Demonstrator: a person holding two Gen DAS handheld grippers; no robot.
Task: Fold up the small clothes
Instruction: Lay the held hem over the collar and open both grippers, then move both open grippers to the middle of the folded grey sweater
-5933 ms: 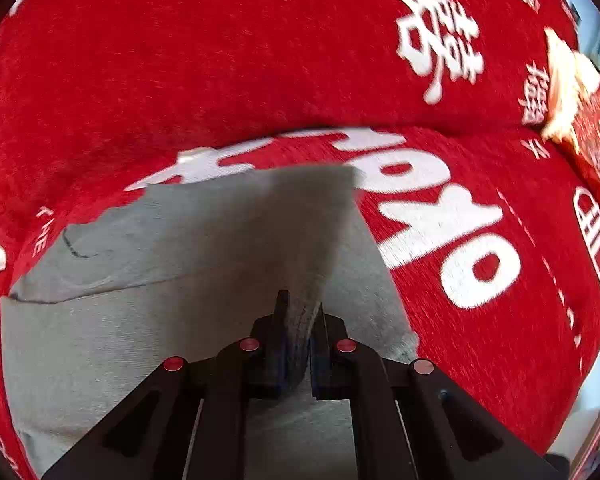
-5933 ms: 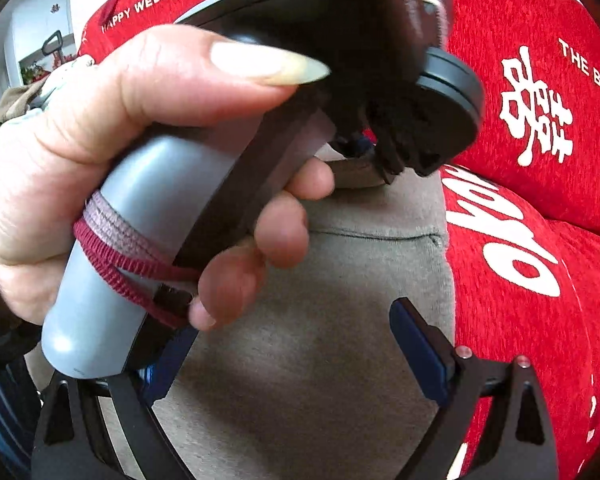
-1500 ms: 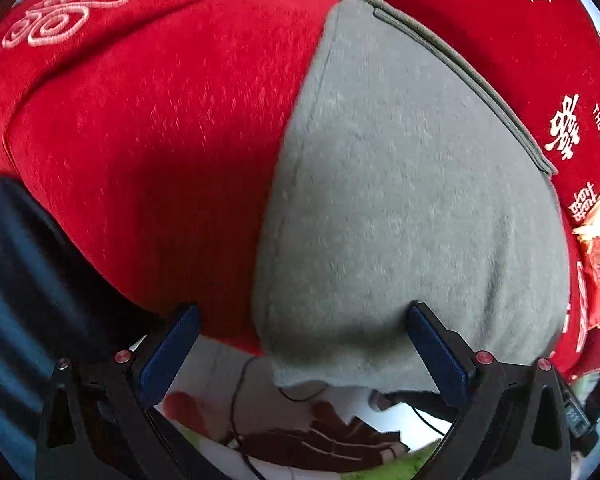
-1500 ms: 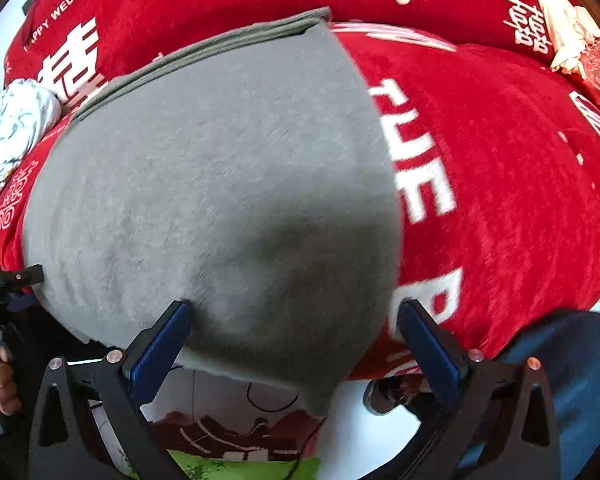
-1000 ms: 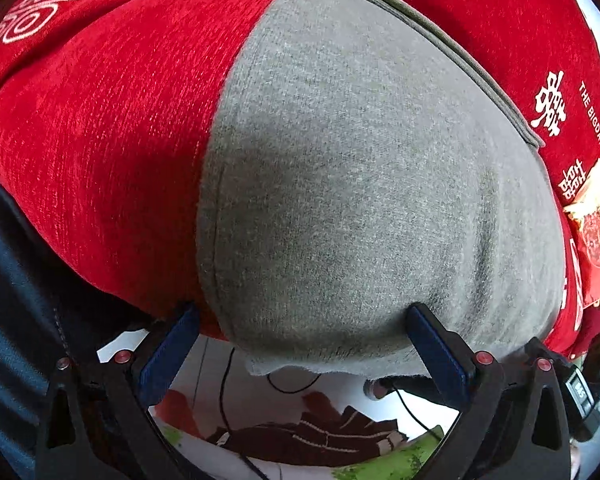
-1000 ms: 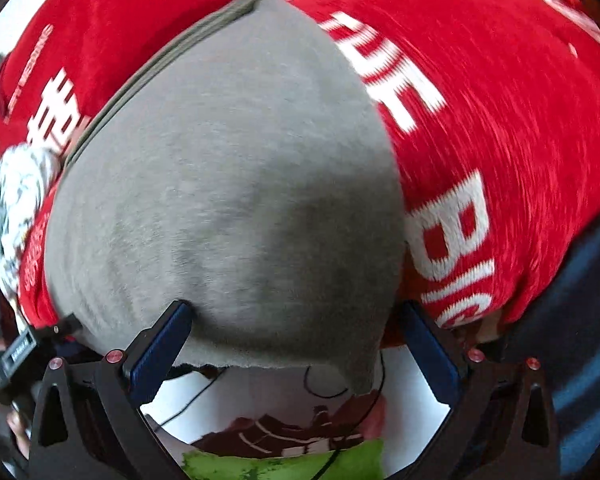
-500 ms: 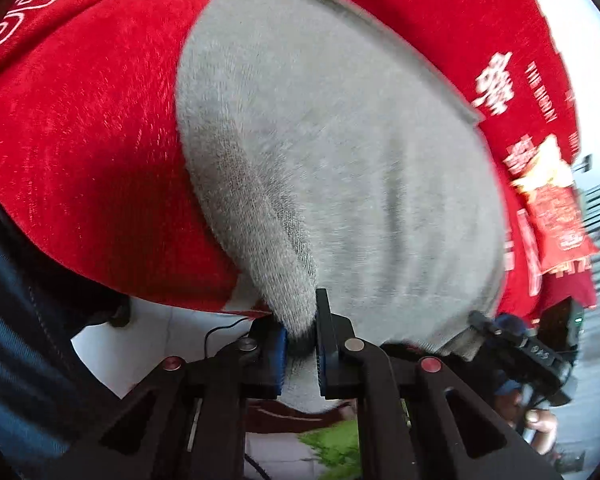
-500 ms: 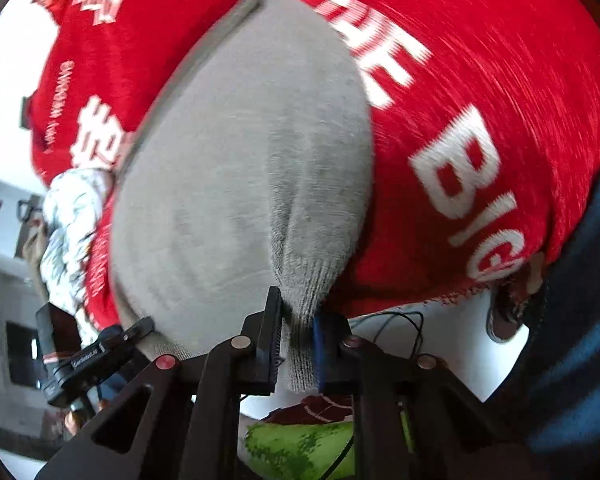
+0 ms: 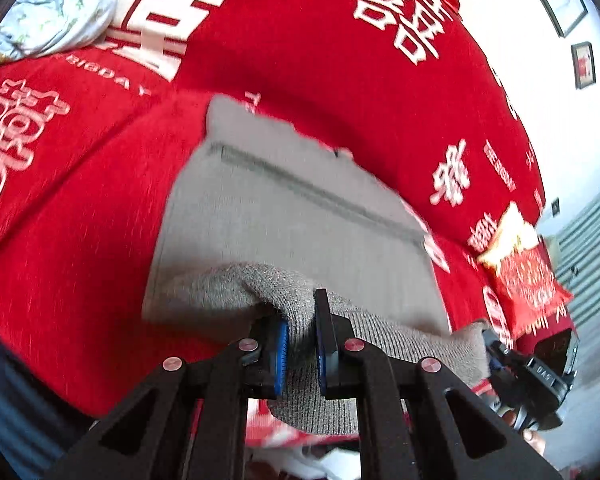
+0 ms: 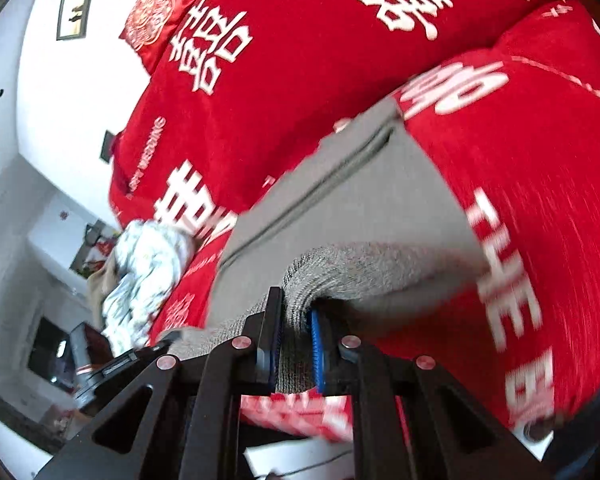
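Both grippers are pinching the grey garment's (image 9: pixel 284 220) near hem, lifted off the red bedspread's (image 9: pixel 80 220) near edge. Left gripper (image 9: pixel 300 344) and right gripper (image 10: pixel 294 344) are each clamping knit, angling downward. Folding cleanly probably means carrying both corners level toward the far hem, keeping the fabric taut.

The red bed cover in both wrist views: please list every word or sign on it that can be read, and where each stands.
"THE" and a cut-off "B": large white letters on the red bed cover, at its near edge.
"WEDDING": small white letters, far side.
"BIGDAY": small, blurred.
Double-happiness signs: large, white.
Red patterned cushion: print too blurred.
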